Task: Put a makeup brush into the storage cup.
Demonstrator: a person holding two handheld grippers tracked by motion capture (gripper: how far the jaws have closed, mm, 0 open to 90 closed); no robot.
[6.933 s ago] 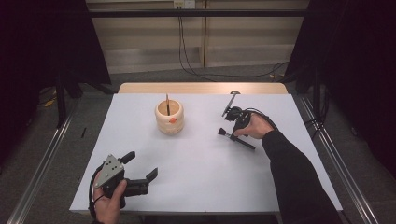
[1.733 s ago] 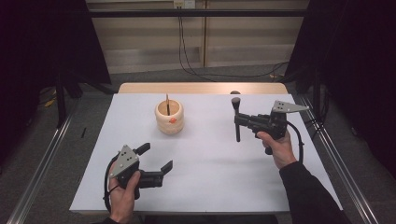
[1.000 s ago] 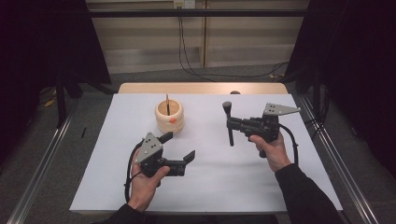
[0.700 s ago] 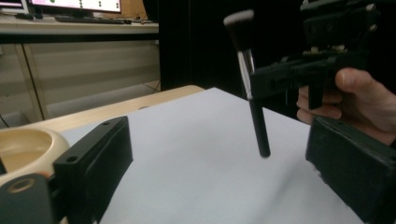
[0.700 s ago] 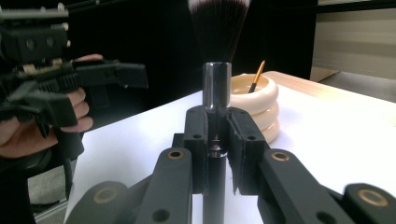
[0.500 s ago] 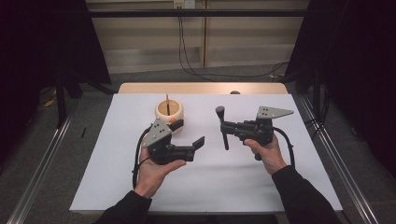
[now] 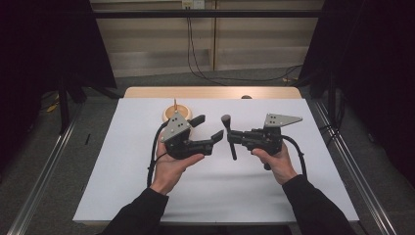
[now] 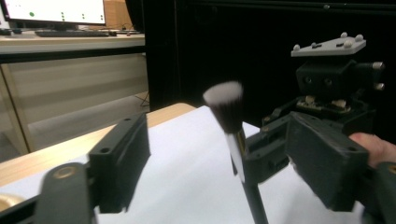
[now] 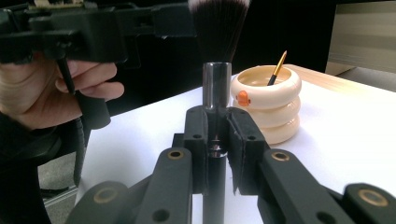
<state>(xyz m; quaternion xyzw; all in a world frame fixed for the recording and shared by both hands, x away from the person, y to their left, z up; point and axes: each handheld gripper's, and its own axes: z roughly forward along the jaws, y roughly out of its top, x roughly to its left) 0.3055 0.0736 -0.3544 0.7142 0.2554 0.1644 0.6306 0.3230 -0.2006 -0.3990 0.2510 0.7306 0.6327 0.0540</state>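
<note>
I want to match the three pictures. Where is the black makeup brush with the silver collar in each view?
High view: the black makeup brush with the silver collar stands at centre, in the right hand-held gripper.
Left gripper view: centre, bristles up.
Right gripper view: top centre, clamped.
Shared landmark: the cream ringed holder.

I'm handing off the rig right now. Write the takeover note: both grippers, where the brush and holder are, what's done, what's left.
Right gripper: shut on the makeup brush, held upright, bristles up, above the table.
Left gripper: open, jaws have just been closing, facing the brush head; not gripping it.
Cream ringed holder: on the table behind the left gripper, a thin brush in it.
Done: brush lifted off the table.
Left: likely hand the brush over, then put it in the holder.
</note>
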